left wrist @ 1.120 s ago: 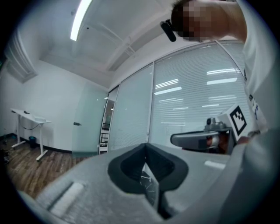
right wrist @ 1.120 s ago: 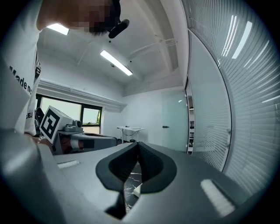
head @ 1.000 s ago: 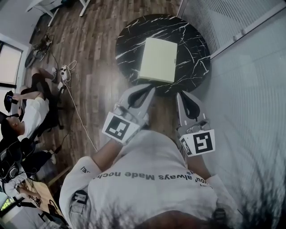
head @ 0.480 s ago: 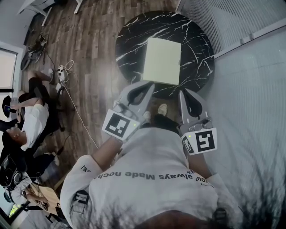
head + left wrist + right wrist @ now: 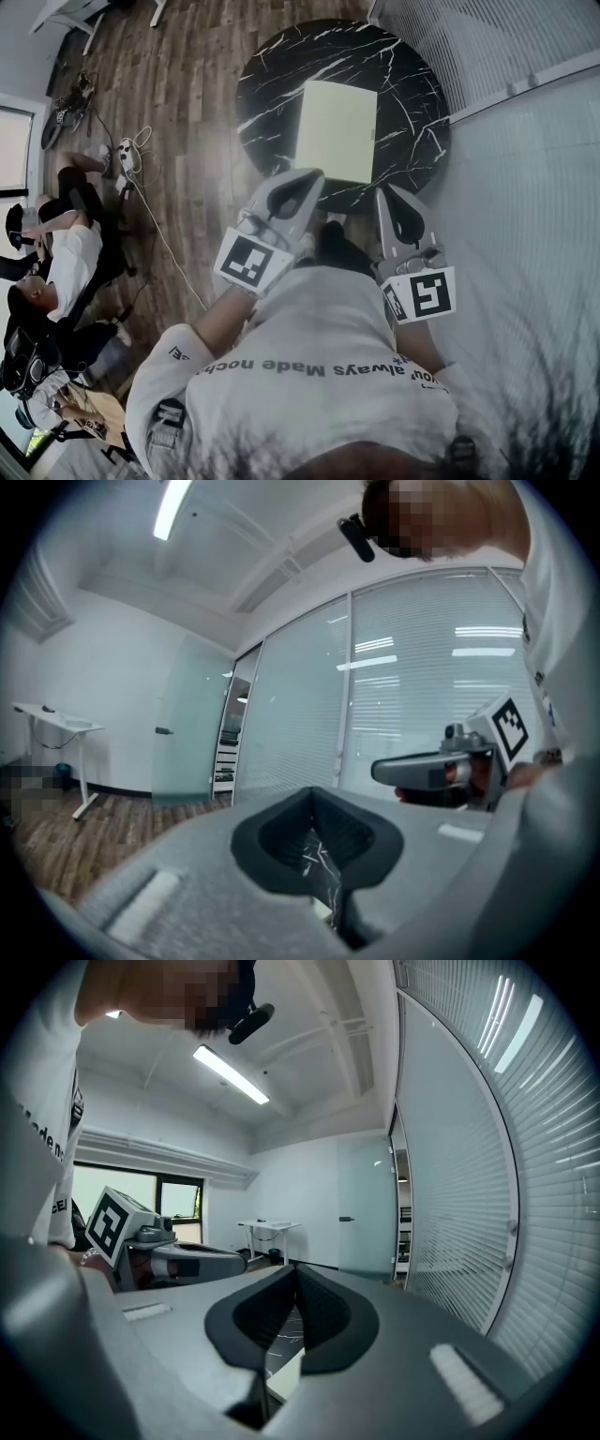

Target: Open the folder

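**A:** The folder point(image 5: 336, 131) lies flat and closed in the middle of the round black marble worktop point(image 5: 281, 66). Both grippers hang by its near edge, and I see no contact.

**B:** Jaws?

**A:** The left gripper point(image 5: 312, 176) is pinched together and empty. The right gripper point(image 5: 382, 191) is the same, with nothing between its jaws.

**B:** How will it handle?

**A:** It looks thin, light and stiff-covered, and likely to skate on that polished top. 1 gripper should pin it while the other lifts the cover's free edge. I can't tell which side is the spine.
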A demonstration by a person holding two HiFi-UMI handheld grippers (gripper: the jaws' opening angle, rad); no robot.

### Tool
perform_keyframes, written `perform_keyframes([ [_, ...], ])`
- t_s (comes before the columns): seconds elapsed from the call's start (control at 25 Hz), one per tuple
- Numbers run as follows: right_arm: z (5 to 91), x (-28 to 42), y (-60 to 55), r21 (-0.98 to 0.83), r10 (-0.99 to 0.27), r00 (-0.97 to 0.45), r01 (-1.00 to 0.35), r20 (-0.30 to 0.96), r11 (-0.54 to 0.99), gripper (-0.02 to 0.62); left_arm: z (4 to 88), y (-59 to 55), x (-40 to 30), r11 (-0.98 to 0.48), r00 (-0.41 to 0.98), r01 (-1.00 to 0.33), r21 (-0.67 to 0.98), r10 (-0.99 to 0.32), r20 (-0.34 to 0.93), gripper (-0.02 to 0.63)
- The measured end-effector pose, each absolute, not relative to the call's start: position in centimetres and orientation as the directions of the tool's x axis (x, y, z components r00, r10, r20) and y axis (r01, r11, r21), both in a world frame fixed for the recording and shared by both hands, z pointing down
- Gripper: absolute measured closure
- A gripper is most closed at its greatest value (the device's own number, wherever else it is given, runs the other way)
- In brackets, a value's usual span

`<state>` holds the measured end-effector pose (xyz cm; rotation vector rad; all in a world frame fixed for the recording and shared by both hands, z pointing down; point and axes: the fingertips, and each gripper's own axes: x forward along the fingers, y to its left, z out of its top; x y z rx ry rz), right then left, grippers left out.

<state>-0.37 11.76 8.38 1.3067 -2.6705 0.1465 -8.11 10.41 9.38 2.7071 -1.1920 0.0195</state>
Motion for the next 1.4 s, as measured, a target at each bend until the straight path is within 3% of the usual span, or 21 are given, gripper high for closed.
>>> perform_keyframes([
  [0.84, 9.4, 10.4, -2.6, -0.012, -0.752, -0.637, -0.764, 0.168, 0.645, 0.595, 9.4, -3.6, 2.6, -0.649, 0.664, -0.746, 0.151, -0.740, 0.103, 0.604],
  [1.4, 12.1, 9.2, -6.0, -0.092, -0.736, -0.642, -0.763, 0.215, 0.639, 0.594, 13.6, -7.2, 0.2, -0.630, 0.634, -0.770, 0.102, -0.740, 0.225, 0.604],
])
